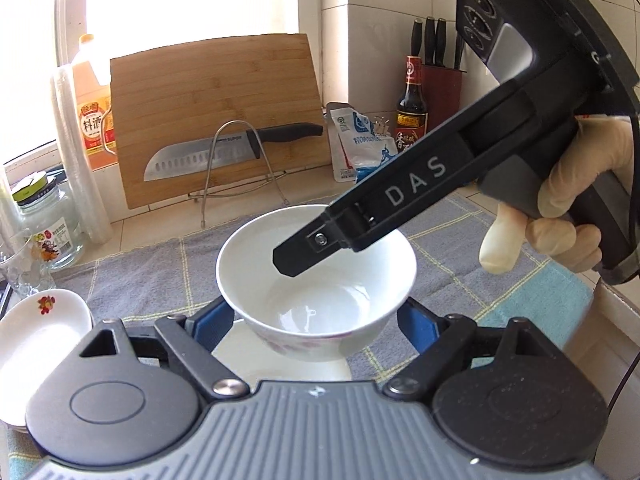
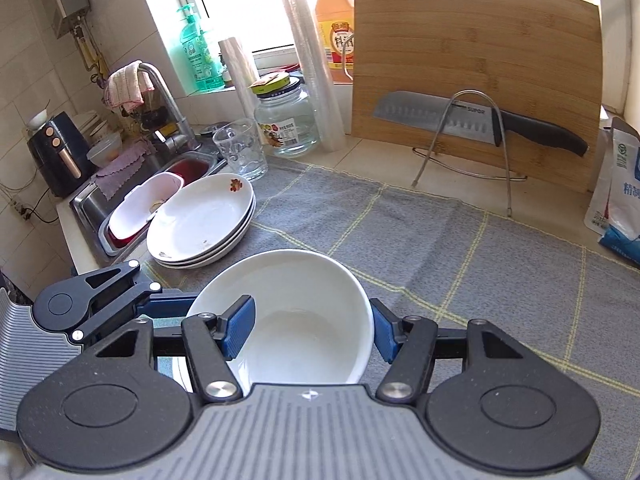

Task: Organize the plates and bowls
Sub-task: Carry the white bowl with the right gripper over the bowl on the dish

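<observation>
Two jaws work one bowl [image 2: 296, 320]: my right gripper [image 2: 312, 330] pinches its rim, my left gripper [image 1: 316, 328] stands spread around it over a plate [image 1: 280, 364], stacking next needs a gentle release.

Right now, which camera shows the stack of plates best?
The right wrist view shows it best: the stack of plates lies whole on the grey cloth beside the sink, layers visible. The left wrist view shows only part of the top plate at its left edge.
</observation>
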